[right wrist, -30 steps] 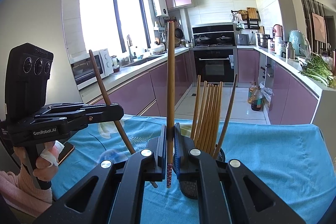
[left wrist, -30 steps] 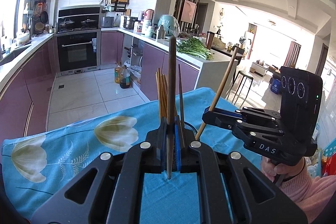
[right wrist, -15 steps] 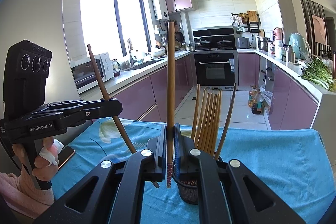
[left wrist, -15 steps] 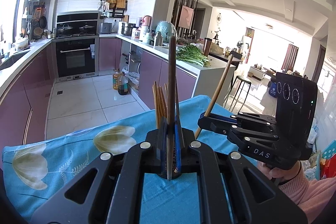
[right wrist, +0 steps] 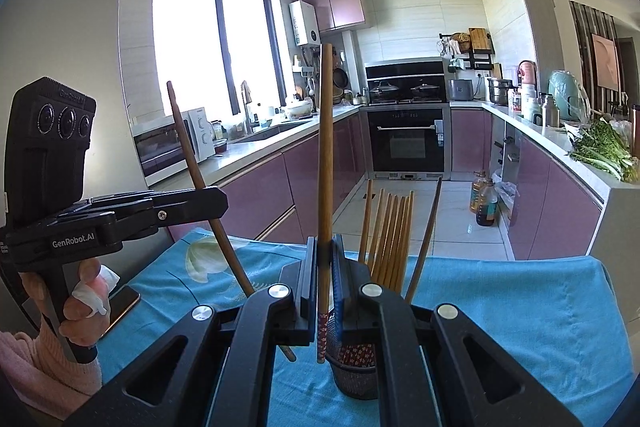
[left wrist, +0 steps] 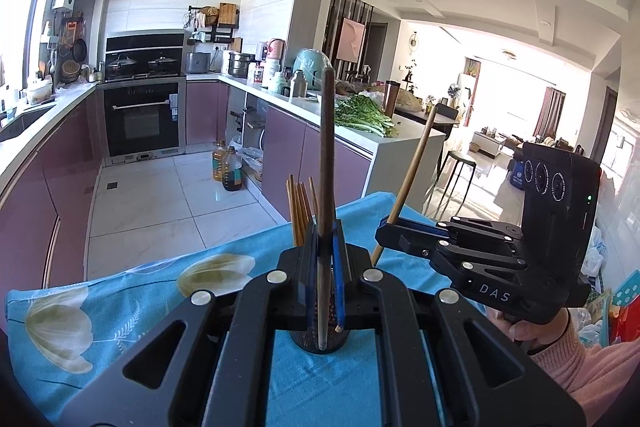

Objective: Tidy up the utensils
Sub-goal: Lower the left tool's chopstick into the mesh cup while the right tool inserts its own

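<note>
Left tongs (left wrist: 325, 267): black plastic frame, blue pads, silver round screws, white "GenRobot.AI" lettering on the side. Right tongs (right wrist: 323, 269): same build, "DAS" marking, three-lens camera block with a green indicator light. Both sleeves (left wrist: 592, 371) pink knit. White wrapping on one left-hand finger (right wrist: 90, 301).

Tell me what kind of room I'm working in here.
A home kitchen, open to a living area. You can see a built-in oven, a sink under the window and leafy greens on the counter.

left claw (left wrist: 325, 267): clamps upright chopstick (left wrist: 327, 163) | above holder (left wrist: 320, 341)
</note>
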Action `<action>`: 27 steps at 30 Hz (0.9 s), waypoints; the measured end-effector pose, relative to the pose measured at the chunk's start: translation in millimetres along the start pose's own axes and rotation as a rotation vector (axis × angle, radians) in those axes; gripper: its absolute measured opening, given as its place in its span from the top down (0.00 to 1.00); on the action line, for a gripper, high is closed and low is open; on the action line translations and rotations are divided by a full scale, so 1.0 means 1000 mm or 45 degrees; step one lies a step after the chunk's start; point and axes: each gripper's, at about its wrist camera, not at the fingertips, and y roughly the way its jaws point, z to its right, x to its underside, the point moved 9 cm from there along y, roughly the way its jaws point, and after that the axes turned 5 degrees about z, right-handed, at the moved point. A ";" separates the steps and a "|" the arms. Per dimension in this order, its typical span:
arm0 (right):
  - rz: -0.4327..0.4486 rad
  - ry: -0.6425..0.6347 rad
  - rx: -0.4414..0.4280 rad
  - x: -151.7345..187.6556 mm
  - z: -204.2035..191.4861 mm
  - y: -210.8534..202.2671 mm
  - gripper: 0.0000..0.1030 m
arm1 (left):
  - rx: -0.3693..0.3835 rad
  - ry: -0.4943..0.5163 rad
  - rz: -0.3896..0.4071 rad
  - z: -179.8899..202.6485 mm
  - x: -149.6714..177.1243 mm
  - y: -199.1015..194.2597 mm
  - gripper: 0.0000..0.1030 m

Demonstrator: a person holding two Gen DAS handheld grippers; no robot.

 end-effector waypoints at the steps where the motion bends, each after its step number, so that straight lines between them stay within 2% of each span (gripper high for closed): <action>1: 0.002 -0.001 0.001 0.000 0.000 0.000 0.94 | 0.002 0.001 0.002 -0.002 -0.002 0.001 0.93; 15: 0.024 0.006 0.012 -0.006 0.005 -0.002 0.94 | 0.007 0.025 0.038 0.001 -0.014 -0.003 0.93; 27: 0.028 0.021 0.027 -0.009 0.012 -0.001 0.94 | 0.009 0.019 0.031 -0.005 -0.017 0.003 0.93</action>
